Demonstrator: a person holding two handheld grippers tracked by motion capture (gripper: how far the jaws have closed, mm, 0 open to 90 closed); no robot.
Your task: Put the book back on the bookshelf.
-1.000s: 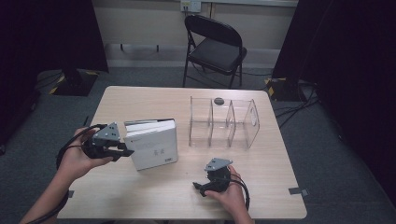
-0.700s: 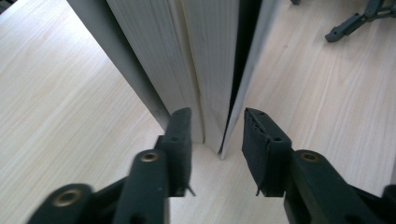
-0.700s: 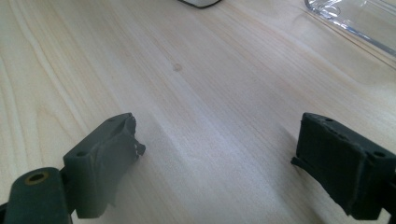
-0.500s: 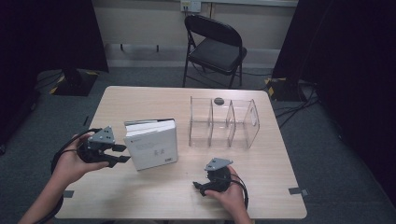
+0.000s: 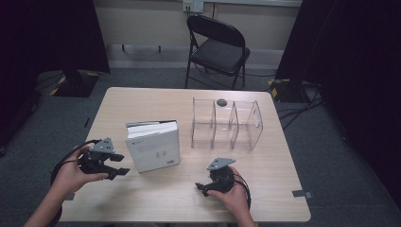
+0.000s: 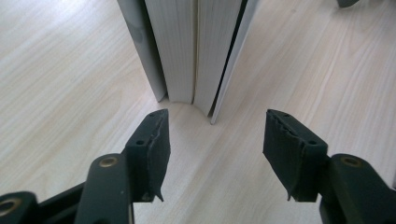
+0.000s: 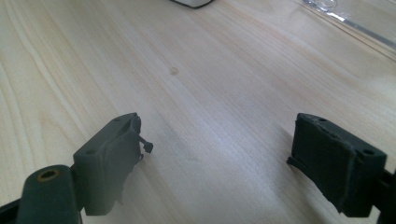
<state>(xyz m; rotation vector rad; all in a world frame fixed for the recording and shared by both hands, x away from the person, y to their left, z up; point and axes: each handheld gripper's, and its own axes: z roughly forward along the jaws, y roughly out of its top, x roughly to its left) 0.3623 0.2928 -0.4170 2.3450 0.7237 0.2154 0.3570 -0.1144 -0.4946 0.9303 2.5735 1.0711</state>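
Now left gripper (image 5: 118, 164) lower, off the books (image 5: 153, 145), fingers just opened, right gripper (image 5: 204, 186) fingers apart.

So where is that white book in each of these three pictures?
High view: the book lies on the table, left of centre, beside the left tongs.
Left gripper view: top centre, its page edges face the camera, just beyond the open jaws.
Right gripper view: just one white corner at the top edge.
Shared landmark: the pale wood tabletop; the clear divider rack also shows at the right gripper view's top right.
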